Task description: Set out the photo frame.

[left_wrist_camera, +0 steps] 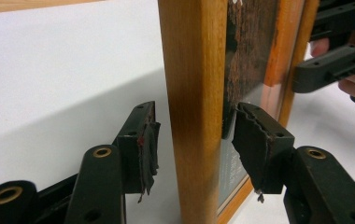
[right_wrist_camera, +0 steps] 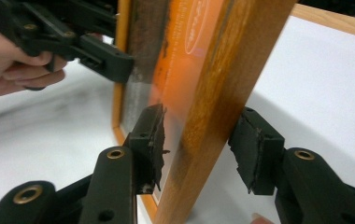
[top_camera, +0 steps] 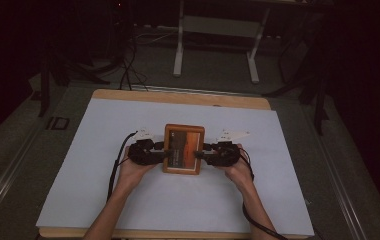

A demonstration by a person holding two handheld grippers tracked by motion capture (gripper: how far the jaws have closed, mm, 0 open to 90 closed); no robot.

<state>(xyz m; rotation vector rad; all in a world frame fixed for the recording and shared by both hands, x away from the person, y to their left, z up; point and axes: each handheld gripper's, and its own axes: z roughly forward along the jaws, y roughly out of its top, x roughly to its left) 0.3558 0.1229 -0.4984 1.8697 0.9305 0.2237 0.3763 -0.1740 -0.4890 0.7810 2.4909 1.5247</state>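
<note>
A wooden picture frame [top_camera: 183, 149] with an orange and dark print rests on the white sheet [top_camera: 128, 200] at mid-table. My left gripper [top_camera: 165, 152] straddles its left rail and my right gripper [top_camera: 200, 154] straddles its right rail. In the left gripper view the rail [left_wrist_camera: 194, 70] stands between the jaws of my left gripper [left_wrist_camera: 194, 135], with a gap at the left pad [left_wrist_camera: 147, 144]. In the right gripper view the rail [right_wrist_camera: 241, 56] passes between the jaws of my right gripper [right_wrist_camera: 203, 144], and the right pad [right_wrist_camera: 250, 149] is clear of the wood. Both grippers are open.
The white sheet covers a wooden table whose far edge [top_camera: 178, 97] shows bare wood. Beyond it, a white desk frame [top_camera: 218, 40] stands on the floor, with cables [top_camera: 125, 75] and dark stands [top_camera: 318, 95]. Black cables [top_camera: 115, 165] trail from both grippers.
</note>
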